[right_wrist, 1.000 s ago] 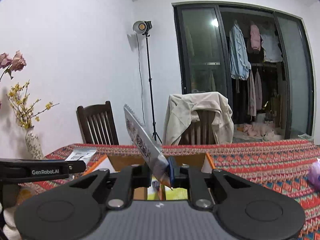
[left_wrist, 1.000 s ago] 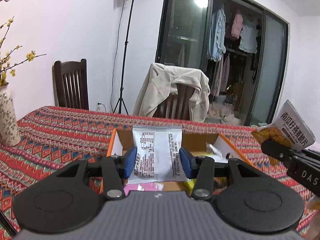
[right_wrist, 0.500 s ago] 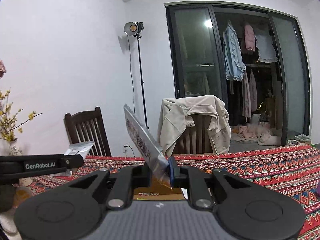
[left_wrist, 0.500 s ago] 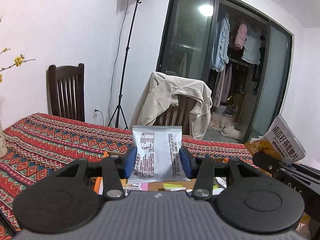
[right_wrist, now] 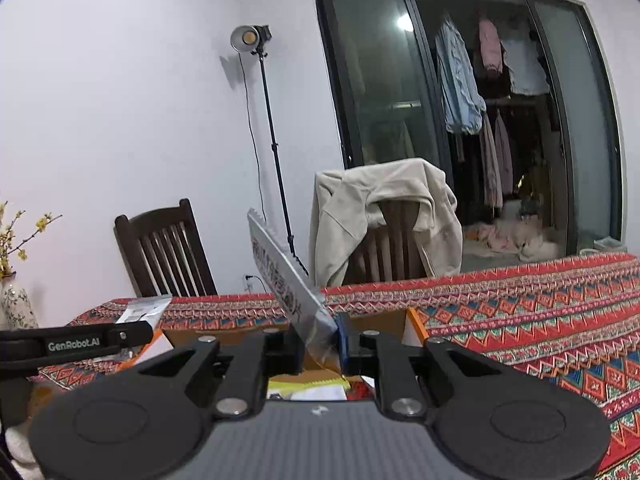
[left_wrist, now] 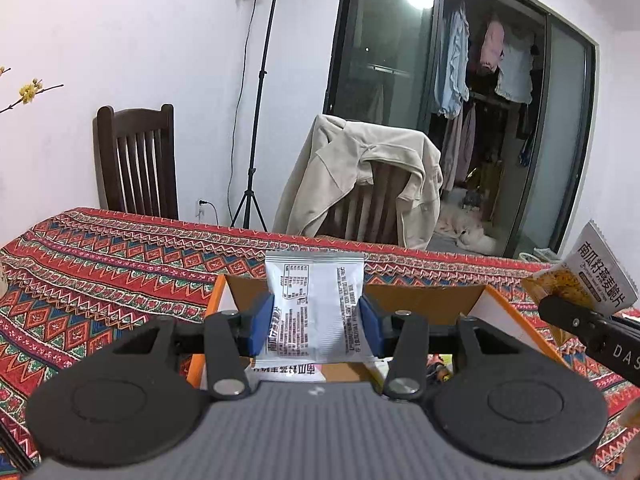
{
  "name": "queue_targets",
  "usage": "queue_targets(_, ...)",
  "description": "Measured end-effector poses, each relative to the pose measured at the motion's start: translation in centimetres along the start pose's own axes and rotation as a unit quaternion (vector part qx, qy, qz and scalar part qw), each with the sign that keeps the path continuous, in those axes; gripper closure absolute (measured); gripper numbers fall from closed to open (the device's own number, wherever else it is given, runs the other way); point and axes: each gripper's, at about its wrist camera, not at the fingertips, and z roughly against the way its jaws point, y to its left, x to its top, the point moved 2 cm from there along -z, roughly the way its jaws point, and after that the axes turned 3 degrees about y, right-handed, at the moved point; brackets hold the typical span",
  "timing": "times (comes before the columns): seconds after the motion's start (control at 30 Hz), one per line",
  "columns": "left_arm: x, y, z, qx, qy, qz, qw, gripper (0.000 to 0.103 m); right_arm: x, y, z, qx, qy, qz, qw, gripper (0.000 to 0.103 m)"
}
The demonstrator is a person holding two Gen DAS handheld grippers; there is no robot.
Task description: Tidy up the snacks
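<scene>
While the left gripper [left_wrist: 316,322] clamped an upright silver packet [left_wrist: 314,304] by its side edges, the right gripper [right_wrist: 322,344] pinched a second packet [right_wrist: 286,272] leaning up-left.

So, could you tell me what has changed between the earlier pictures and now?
Both views swung off the cardboard box, then back onto it. The left gripper still clamps the silver packet; the right gripper still pinches its packet. Nothing was let go.

our left gripper [left_wrist: 316,322] points slightly downward, jaws clamped on a packet held upright. our right gripper [right_wrist: 322,346] sits level beside it, jaws pinched nearly together on a second packet's edge.
</scene>
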Motion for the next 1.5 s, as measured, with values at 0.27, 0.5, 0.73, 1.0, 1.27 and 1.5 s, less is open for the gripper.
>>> queue_targets(0.27,-0.6,0.0,-0.1,-0.009,-0.003,0.001,1.0,0.036,-0.7,0.0,-0.5,0.0,0.02,-0.002,1.0,0.084)
queue_targets(0.5,-0.5,-0.1,0.7,0.0,-0.028,0.012,0.9996,0.0,-1.0,-1.1,-0.6,0.005,0.031,-0.036,0.999,0.006)
queue_targets(0.73,-0.7,0.0,0.2,0.012,-0.016,0.018,0.9996,0.0,-1.2,-1.1,-0.8,-0.006,0.039,-0.033,0.999,0.0)
queue_targets(1.0,-0.6,0.2,0.2,0.014,-0.015,0.021,0.9996,0.0,-1.3,-1.0,-0.3,-0.008,0.034,-0.031,0.999,0.0)
queue_targets(1.27,-0.6,0.2,0.2,0.014,-0.015,0.022,0.9995,0.0,-1.3,-0.9,-0.2,-0.009,0.034,-0.028,0.999,0.0)
queue_targets(1.5,-0.6,0.1,0.4,0.013,-0.015,0.024,0.9995,0.0,-1.3,-0.9,0.2,-0.011,0.03,-0.026,0.999,0.0)
